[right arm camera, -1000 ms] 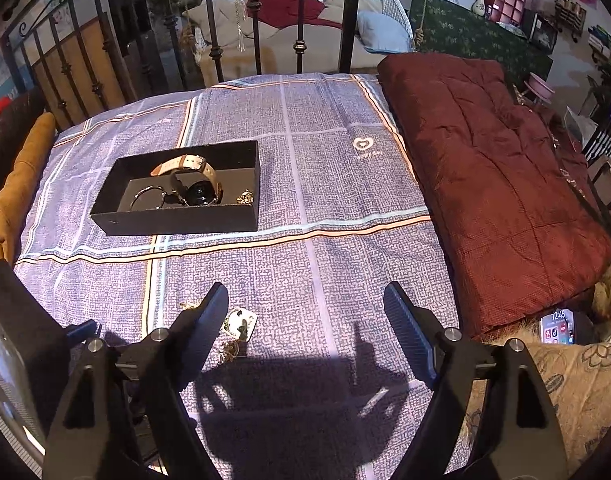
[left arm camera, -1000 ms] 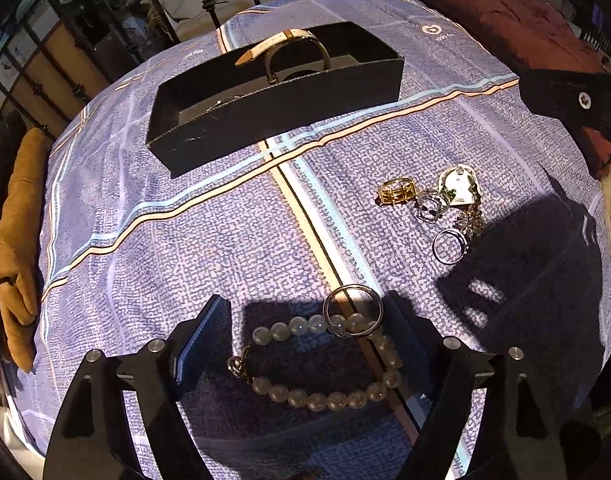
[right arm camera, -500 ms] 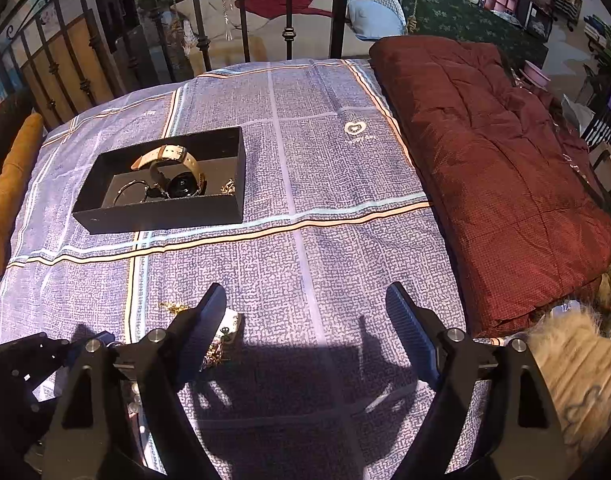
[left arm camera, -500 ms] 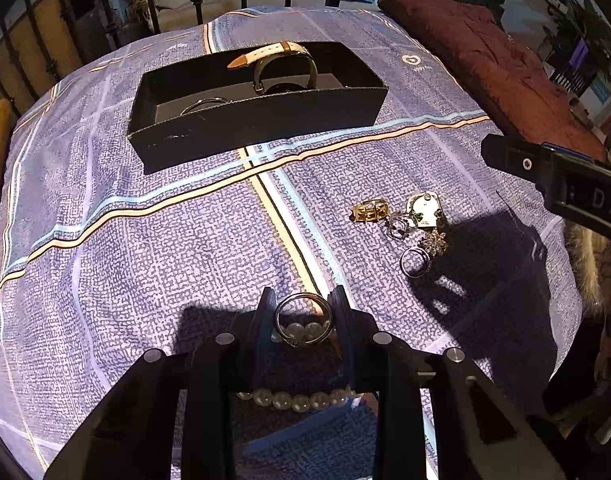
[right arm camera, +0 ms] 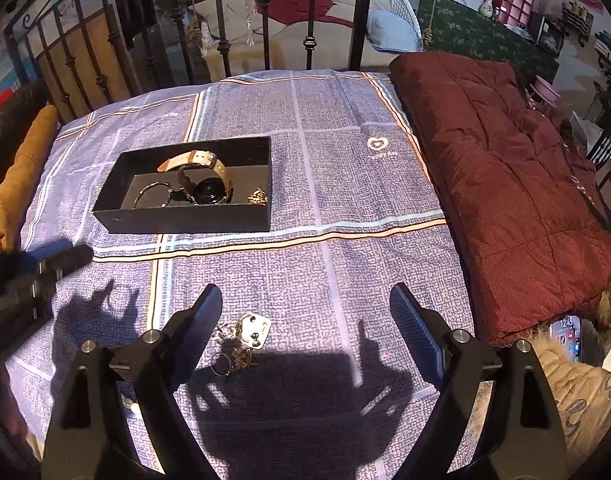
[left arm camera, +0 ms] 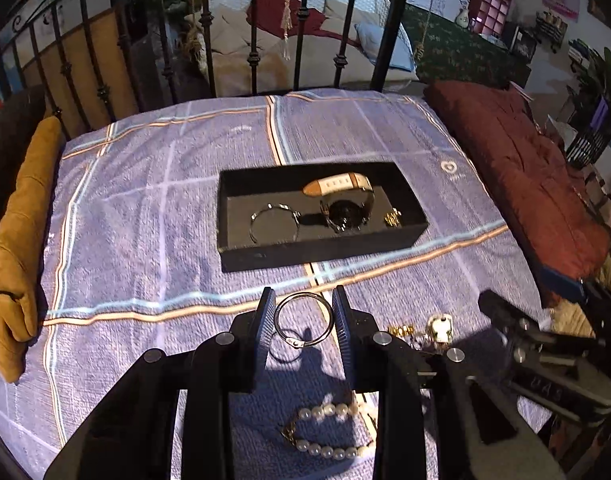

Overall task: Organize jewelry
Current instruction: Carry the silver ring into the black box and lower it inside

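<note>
My left gripper (left arm camera: 303, 316) is shut on a silver ring bangle (left arm camera: 293, 320) and holds it above the bedspread, short of the black box (left arm camera: 321, 252). The box holds a watch (left arm camera: 345, 204), a thin silver bangle (left arm camera: 273, 222) and a small gold piece (left arm camera: 392, 218). A pearl bracelet (left arm camera: 329, 432) lies on the sheet under the gripper. Small rings and an earring card (left arm camera: 437, 328) lie to its right. My right gripper (right arm camera: 305, 312) is open and empty above the earring card (right arm camera: 253, 330) and rings (right arm camera: 229, 358). The box (right arm camera: 185, 216) shows at far left.
A dark red quilt (right arm camera: 505, 200) covers the bed's right side. A tan cushion (left arm camera: 21, 232) lies along the left edge. Black iron bars (left arm camera: 253, 28) stand behind the bed. A phone (right arm camera: 567, 336) lies at the right near a furry item.
My left gripper closed on the silver ring bangle, lifted it off the pearl bracelet and rose toward the box. My right gripper stayed open and shifted little.
</note>
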The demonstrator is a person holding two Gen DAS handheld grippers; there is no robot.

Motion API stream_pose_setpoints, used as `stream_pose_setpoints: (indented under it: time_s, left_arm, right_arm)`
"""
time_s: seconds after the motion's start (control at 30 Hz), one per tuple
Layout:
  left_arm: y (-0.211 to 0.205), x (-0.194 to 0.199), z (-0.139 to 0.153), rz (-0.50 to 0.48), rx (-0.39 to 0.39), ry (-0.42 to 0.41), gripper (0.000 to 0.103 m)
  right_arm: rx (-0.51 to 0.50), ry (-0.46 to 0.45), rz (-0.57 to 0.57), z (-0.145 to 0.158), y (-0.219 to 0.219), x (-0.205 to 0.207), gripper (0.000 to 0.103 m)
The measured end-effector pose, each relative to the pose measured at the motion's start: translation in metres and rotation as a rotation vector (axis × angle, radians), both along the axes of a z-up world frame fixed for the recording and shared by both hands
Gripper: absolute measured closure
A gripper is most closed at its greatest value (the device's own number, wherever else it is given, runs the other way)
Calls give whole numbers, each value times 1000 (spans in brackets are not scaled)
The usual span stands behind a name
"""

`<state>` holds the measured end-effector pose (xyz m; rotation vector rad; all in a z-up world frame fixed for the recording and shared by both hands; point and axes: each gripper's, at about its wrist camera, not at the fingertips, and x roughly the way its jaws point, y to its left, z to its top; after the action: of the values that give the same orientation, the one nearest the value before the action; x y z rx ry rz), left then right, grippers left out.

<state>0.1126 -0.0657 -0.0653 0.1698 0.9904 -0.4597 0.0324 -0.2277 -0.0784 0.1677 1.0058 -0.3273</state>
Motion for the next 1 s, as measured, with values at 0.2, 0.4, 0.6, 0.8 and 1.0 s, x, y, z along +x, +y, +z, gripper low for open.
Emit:
stream_pose_setpoints:
  time_s: [0.2,0.4,0.6,0.8,1.0]
  left_arm:
    - [-9,33,16,34,-2,-42,74]
    - [-24,61,5,51,32,-43,74]
    - [-34,82,-14,64,65,-23,74]
    - [-37,95,-29,78,88,-19,74]
    - [-38,104,-36,96,109,-30,53]
  right_arm:
    - [-4,2,10,1,3,3,18]
    - [-7,3,27,1,7,7,18]
    - [-6,18,32,-6,7,15,18]
    - [0,34,38,-15,7,26,18]
    - [2,45,46,-22,9,37,18]
